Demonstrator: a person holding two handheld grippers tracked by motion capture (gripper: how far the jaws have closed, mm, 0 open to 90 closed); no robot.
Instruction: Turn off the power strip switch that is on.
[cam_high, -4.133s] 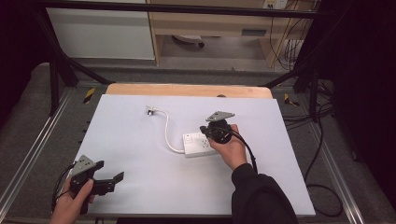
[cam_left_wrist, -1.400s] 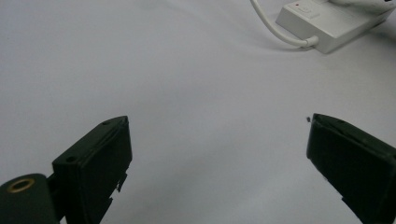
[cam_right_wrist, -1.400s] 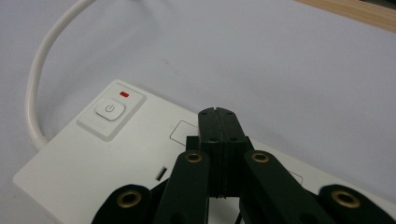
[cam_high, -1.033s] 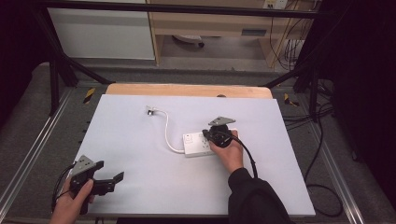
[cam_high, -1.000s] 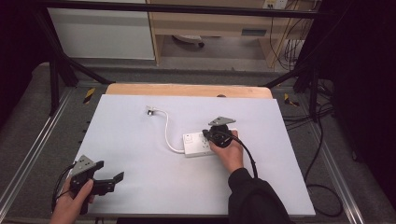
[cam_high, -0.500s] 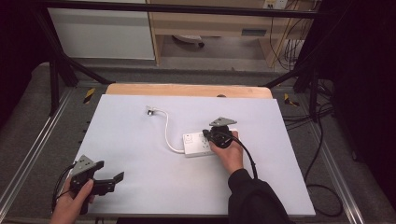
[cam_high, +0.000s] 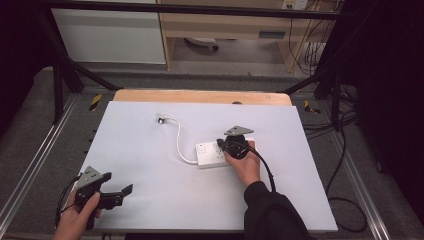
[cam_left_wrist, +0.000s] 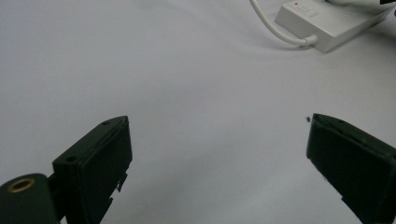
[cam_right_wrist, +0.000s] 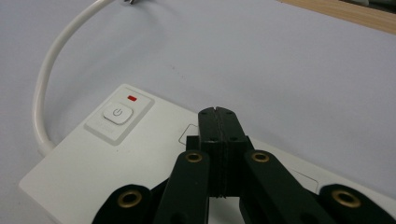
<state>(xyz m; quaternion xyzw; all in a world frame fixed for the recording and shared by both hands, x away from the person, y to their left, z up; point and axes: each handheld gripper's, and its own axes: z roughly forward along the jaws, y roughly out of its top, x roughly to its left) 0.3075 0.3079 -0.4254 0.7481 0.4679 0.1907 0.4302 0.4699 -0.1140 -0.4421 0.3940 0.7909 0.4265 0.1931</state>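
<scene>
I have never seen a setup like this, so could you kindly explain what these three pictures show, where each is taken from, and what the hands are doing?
There is no robot here: a person holds a hand-held two-jaw gripper in each hand. The high view looks down on a white table from above the person's side. The left gripper is near the table's front left corner with its jaws wide apart and nothing between them. The right gripper is over a white power strip; its jaws are shut together, holding nothing, with their tips above the strip's top face. The other two pictures come from cameras riding on each gripper, looking along its black jaws. The right gripper view shows the strip's power button and a small red light. A white cable curves from the strip to a plug lying farther back.
</scene>
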